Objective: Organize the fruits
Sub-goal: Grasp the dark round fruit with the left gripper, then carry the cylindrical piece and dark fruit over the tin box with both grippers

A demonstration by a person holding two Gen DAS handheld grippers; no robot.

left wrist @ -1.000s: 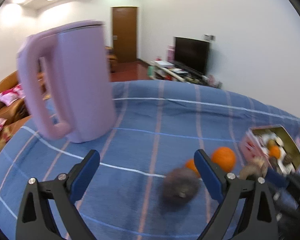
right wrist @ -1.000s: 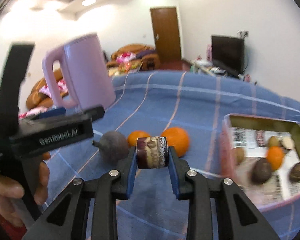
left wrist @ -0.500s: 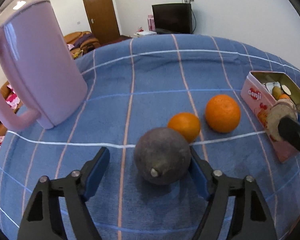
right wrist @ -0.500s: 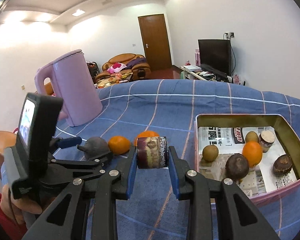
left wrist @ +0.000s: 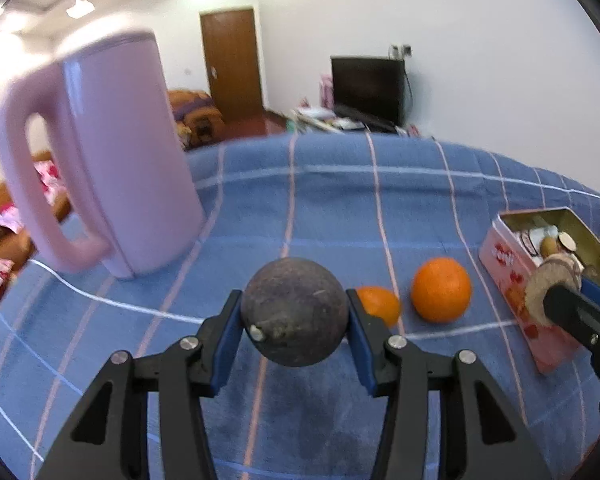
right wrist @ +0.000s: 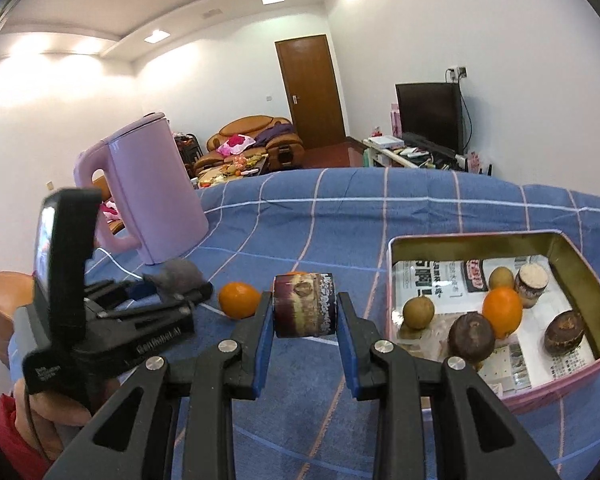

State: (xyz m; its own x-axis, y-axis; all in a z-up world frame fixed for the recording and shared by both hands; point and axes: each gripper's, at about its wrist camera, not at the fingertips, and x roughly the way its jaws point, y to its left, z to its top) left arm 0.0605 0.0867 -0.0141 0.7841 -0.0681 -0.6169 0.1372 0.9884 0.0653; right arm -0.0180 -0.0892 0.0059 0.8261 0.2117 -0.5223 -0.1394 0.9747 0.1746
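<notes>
A dark round fruit (left wrist: 296, 320) with a short stem sits between the blue pads of my left gripper (left wrist: 295, 300). Its jaws are closing and both pads touch the fruit's sides. In the right wrist view the same fruit (right wrist: 178, 274) shows in that gripper at the left. My right gripper (right wrist: 304, 312) is shut on a short brown cylinder-shaped piece of fruit (right wrist: 304, 306), held above the blue cloth. A small orange (left wrist: 378, 306) and a bigger orange (left wrist: 442, 290) lie on the cloth between the grippers. The pink tin box (right wrist: 476, 238) holds several fruits.
A tall pink kettle (left wrist: 112, 160) stands on the blue checked tablecloth (left wrist: 340, 208) at the left, close behind my left gripper. The tin's wall (left wrist: 504, 256) rises at the right. A person's hand (right wrist: 52, 404) holds the left gripper.
My left gripper's jaws have drawn in from wide apart until the pads meet the dark fruit, which now sits centred between them. The right gripper keeps its brown piece, hardly moved.
</notes>
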